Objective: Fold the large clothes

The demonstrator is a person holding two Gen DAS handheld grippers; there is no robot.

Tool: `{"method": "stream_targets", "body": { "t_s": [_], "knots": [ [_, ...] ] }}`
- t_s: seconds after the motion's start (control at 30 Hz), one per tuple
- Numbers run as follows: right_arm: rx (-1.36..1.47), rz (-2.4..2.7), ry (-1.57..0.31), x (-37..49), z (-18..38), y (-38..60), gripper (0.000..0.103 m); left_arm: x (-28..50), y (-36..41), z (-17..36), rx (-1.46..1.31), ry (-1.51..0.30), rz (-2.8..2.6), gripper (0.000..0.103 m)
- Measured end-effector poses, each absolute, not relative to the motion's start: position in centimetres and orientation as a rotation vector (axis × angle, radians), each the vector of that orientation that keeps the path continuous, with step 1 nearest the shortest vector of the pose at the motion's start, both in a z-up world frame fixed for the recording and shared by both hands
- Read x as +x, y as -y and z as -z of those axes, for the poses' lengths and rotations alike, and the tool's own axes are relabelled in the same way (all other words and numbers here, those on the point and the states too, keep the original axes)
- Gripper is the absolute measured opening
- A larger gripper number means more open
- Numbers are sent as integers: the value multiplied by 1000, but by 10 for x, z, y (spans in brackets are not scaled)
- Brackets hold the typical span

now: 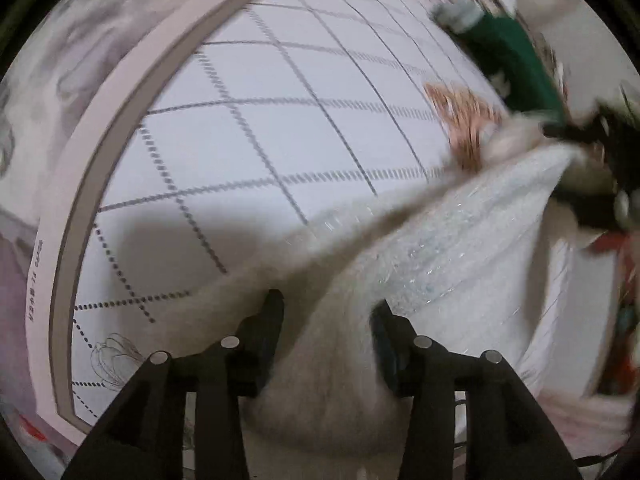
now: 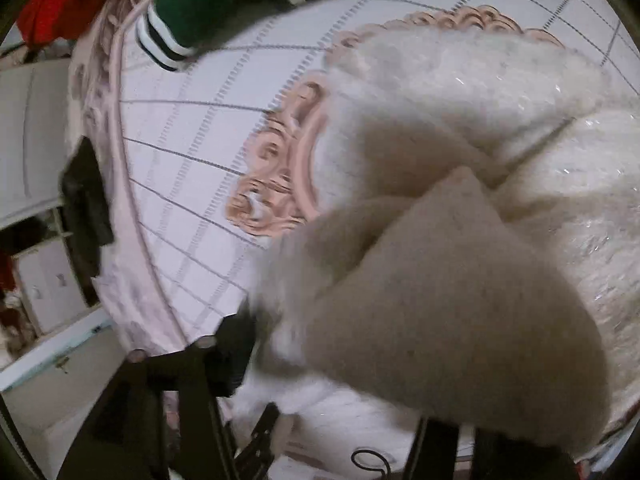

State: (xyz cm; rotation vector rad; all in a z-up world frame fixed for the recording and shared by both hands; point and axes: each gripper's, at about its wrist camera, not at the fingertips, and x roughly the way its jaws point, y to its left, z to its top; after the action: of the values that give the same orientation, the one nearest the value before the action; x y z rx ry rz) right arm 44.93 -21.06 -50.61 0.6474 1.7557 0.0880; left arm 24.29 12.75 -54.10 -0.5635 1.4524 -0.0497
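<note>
Left hand-held gripper (image 1: 326, 316) pinches a fold of the fluffy white garment (image 1: 460, 248); checked bed cover (image 1: 280, 128) lies bare toward its pink border. Right hand-held gripper (image 2: 340, 364) buried in the garment (image 2: 460, 280), grip cannot be told. Green garment (image 2: 240, 4) at the far edge.

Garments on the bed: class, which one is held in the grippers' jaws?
The fluffy white sweater, bunched between the jaws of both the left gripper and the right gripper. The green garment with striped cuffs lies apart, untouched, at the far edge.

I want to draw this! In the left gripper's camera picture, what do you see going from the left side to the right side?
Pink border of the bed cover → white checked bed cover → fluffy white garment held in the left gripper → green garment at the upper right.
</note>
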Motion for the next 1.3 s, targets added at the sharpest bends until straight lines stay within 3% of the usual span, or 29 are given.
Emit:
{"method": "stream_targets", "body": {
  "t_s": [0.17,0.27,0.3,0.33,0.37,0.43,0.6,0.67,0.73,0.77,0.83,0.87,0.97,1.07,1.1,1.2,1.3],
  "knots": [
    [799,-283,-1565,438,446,241,67,228,-148,524,-691,-1409,-9,45],
    [693,-212,-1486,419,414,271,67,223,-139,507,-600,-1390,-54,47],
    [650,-190,-1479,413,411,277,67,221,-133,501,-564,-1386,-80,52],
    [613,-163,-1484,409,412,283,67,219,-127,495,-536,-1379,-103,61],
    [596,-142,-1507,407,419,289,67,216,-125,491,-520,-1367,-117,63],
    [611,-121,-1546,414,444,298,53,213,-128,481,-507,-1336,-162,65],
    [414,-144,-1532,479,510,276,52,210,-135,475,-511,-1285,-293,89],
    [393,-142,-1586,489,530,270,52,216,-131,478,-525,-1284,-312,89],
    [441,-183,-1543,482,511,281,52,224,-119,476,-504,-1248,-321,89],
    [476,-210,-1507,471,495,295,54,228,-110,475,-483,-1233,-324,89],
    [494,-167,-1447,447,471,330,77,237,-89,474,-434,-1217,-311,89],
    [483,-113,-1420,432,463,352,82,240,-80,474,-416,-1218,-306,89],
    [494,36,-1429,400,475,407,84,244,-54,476,-393,-1213,-258,89],
    [694,-21,-1519,393,532,435,84,248,-33,487,-369,-1244,-236,89],
    [729,-47,-1546,394,550,436,81,248,-28,491,-360,-1258,-231,89],
    [832,-92,-1481,389,576,437,31,240,-20,498,-324,-1285,-237,89],
    [973,-28,-1403,359,562,453,19,224,-14,503,-304,-1322,-246,89]
  ]
}}
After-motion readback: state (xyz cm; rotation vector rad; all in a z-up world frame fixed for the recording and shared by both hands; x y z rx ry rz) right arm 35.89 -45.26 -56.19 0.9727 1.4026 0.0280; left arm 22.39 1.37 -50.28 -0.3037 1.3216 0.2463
